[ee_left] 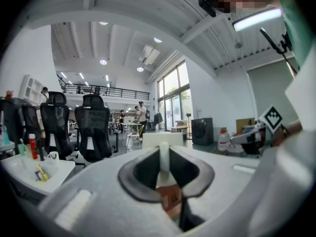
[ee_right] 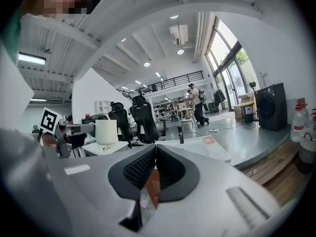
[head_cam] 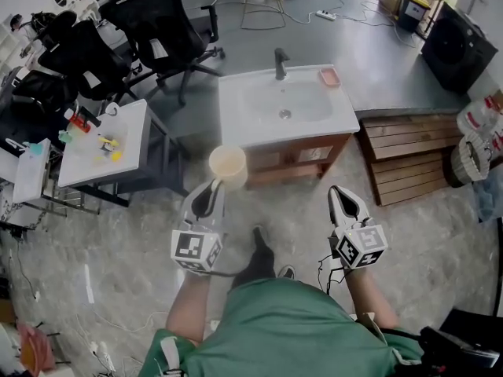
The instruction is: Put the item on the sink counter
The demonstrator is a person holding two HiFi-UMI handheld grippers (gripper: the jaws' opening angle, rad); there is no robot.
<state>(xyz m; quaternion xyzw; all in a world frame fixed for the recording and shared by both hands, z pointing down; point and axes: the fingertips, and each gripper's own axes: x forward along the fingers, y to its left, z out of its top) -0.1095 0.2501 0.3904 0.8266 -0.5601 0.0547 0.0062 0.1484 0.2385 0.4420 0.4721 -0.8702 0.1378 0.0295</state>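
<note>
Short of the sink counter [head_cam: 236,128], left gripper [head_cam: 214,185] fingers pinch the cup [head_cam: 229,165], rim half-hidden; right gripper [head_cam: 339,192] fingers touch, empty.

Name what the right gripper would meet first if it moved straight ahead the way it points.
Likely the sink counter, straight beyond the right gripper; depth is hard to judge.

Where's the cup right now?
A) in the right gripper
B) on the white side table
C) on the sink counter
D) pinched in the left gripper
D: the cup is clamped by its wall in the left gripper, held short of the sink counter.
</note>
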